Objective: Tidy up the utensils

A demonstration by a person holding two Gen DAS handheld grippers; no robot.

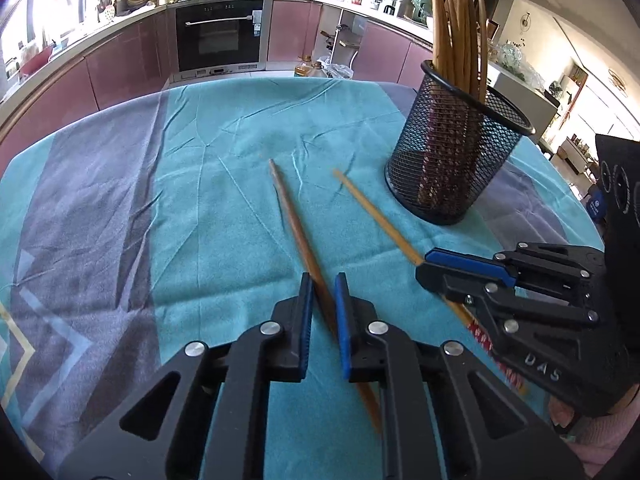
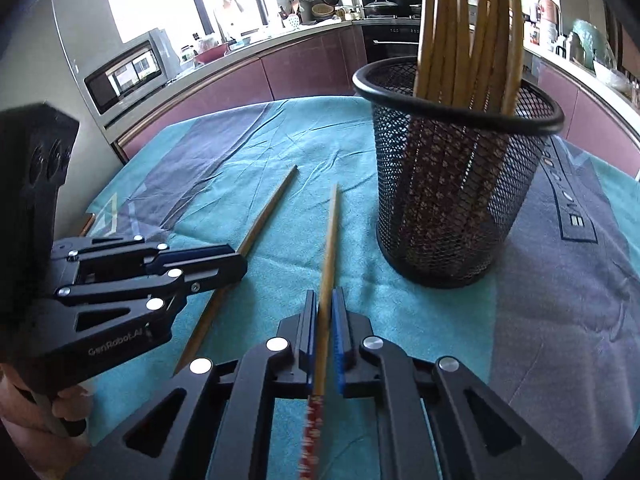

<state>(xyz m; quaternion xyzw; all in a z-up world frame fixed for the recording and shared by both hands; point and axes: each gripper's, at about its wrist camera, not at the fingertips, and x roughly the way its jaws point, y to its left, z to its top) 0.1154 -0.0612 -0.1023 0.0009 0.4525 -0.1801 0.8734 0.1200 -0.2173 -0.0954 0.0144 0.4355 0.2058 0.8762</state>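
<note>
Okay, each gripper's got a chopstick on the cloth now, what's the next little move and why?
Probably lift both chopsticks off the cloth. The left gripper is shut on the darker chopstick and the right gripper on the lighter chopstick, both lying flat, with the mesh holder upright just beyond.

Two loose chopsticks lie before me on the teal cloth. The darker chopstick (image 1: 294, 220) runs between my left gripper's (image 1: 323, 280) pads, tip pointing away. The paler chopstick (image 2: 330, 248), red-patterned at its near end, is clamped in my right gripper (image 2: 325, 300). The black mesh holder (image 2: 456, 184) stands upright just beyond, right of both, filled with upright chopsticks (image 2: 468, 28).
</note>
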